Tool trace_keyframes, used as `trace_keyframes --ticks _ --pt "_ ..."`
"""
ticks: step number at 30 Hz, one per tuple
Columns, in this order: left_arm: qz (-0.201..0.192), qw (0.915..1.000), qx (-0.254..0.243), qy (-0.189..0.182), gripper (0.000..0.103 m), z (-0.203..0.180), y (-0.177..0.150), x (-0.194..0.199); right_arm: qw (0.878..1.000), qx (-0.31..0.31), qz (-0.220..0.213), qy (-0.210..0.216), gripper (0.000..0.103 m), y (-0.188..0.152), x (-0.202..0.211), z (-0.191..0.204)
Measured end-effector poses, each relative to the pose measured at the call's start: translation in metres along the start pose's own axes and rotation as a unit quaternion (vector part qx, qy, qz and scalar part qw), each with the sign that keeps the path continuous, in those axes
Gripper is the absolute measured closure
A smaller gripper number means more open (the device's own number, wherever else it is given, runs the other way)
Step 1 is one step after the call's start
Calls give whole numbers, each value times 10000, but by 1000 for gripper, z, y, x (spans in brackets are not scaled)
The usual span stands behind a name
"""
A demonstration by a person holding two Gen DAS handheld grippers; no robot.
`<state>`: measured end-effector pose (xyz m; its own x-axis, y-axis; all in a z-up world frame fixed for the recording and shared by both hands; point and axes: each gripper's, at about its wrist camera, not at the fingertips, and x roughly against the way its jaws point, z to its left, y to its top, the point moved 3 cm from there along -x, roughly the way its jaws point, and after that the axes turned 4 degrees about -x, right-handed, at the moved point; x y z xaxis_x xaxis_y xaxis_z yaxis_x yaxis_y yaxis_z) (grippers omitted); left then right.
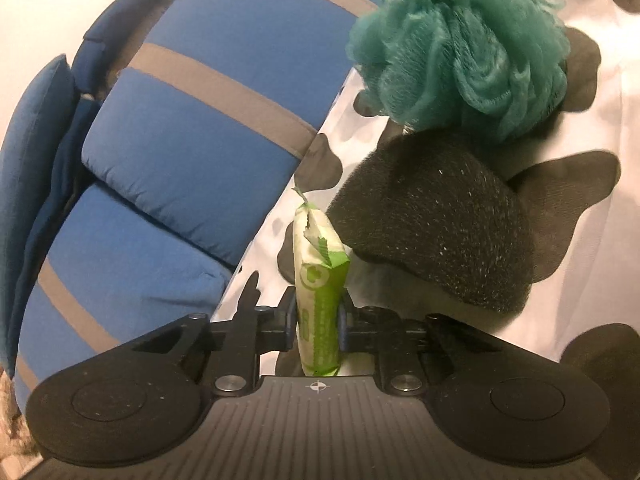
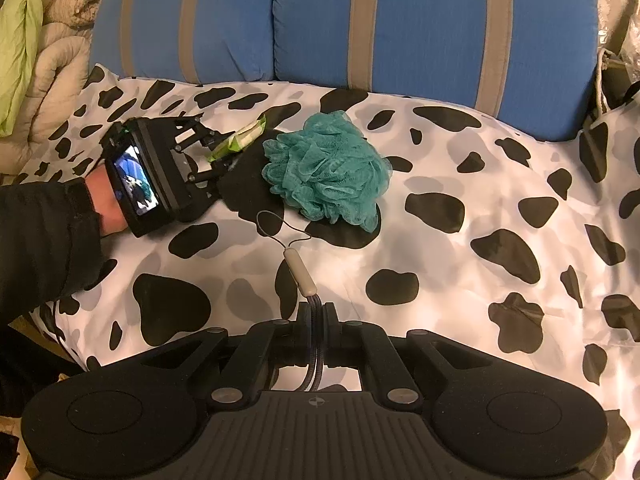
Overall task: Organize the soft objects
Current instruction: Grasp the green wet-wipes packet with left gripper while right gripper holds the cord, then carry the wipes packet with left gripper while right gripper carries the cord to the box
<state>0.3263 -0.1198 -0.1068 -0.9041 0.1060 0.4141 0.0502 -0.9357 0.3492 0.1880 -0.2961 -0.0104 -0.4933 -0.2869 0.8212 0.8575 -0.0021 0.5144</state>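
My left gripper (image 1: 318, 320): clamped on the green packet (image 1: 318, 280), lifted on edge.
My right gripper (image 2: 318, 320): pinched shut on a braided cord (image 2: 311, 344) with a beige toggle (image 2: 300, 274).
Teal bath pouf (image 2: 326, 166): on my cow-print sheet (image 2: 460, 280), touching the black knit piece (image 1: 440, 232).
Behind: blue striped cushions (image 2: 432, 28).

left gripper (image 2: 216, 152): black, small screen | sleeve (image 2: 44, 240): black | 2 silver screws
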Motion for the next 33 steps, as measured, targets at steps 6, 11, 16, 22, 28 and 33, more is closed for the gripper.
trace_keyframes --ticks 6,11,16,22,28,33 --pt "56 9998 162 -66 84 12 -1 23 9997 -159 37 -163 96 -2 -7 -5" --pt "198 9935 1043 -410 84 36 0 47 9995 -182 6 -269 96 -2 -9 -5" --pt "378 9775 1931 -760 85 60 -1 72 9990 -183 -59 -412 96 0 -8 -3" --pt "509 9489 2830 -1297 85 74 -4 107 9987 -153 -141 -469 96 0 -4 2" --pt "669 8938 3934 -2047 85 83 -18 132 9991 -274 -157 -267 96 -5 4 9" --pt "684 8603 4415 -2457 85 81 -28 152 9991 -384 -160 -100 96 -10 11 17"
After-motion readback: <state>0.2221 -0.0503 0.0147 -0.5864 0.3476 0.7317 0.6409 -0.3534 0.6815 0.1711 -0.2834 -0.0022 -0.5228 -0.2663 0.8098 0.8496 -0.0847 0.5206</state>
